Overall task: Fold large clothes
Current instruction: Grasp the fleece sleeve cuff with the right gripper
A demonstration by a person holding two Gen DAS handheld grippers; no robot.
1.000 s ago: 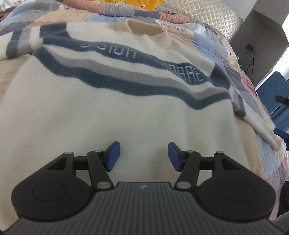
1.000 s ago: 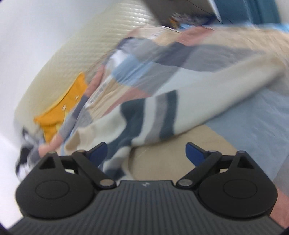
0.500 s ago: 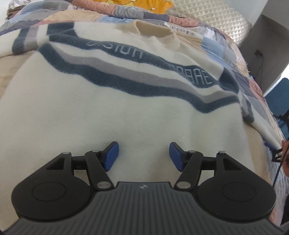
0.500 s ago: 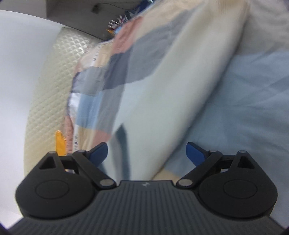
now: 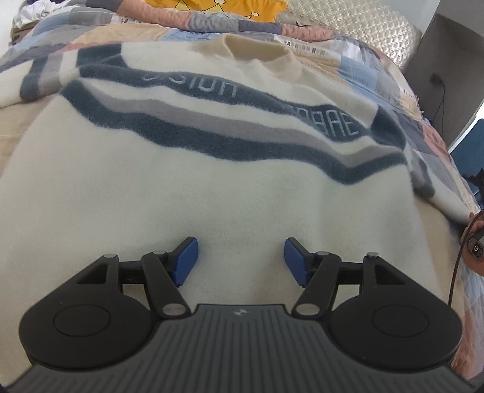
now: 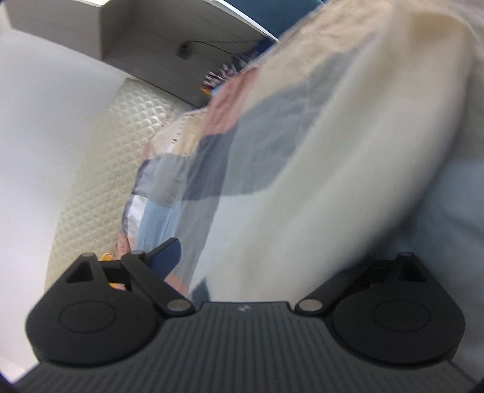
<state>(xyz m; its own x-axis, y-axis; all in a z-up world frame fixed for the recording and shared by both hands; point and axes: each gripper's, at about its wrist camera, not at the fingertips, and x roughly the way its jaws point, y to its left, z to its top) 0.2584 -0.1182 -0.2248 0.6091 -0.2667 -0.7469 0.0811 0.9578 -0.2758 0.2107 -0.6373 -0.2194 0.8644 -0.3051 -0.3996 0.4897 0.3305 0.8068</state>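
Left gripper (image 5: 240, 261): jaws spread wide, grasping nothing, blue pads just above the near, plain part of the cream sweater (image 5: 211, 187). Sweater lies flat on the patchwork quilt (image 5: 423, 142), collar at far end. Right gripper (image 6: 251, 257): only left pad visible, cream sleeve (image 6: 348, 169) covers the right one; grip state cannot be told, view blurred

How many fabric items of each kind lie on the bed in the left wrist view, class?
Cream striped sweater: 1
Patchwork quilt: 1
Yellow printed garment: 1
Quilted cream pillow: 1
White crumpled cloth: 1
Total: 5
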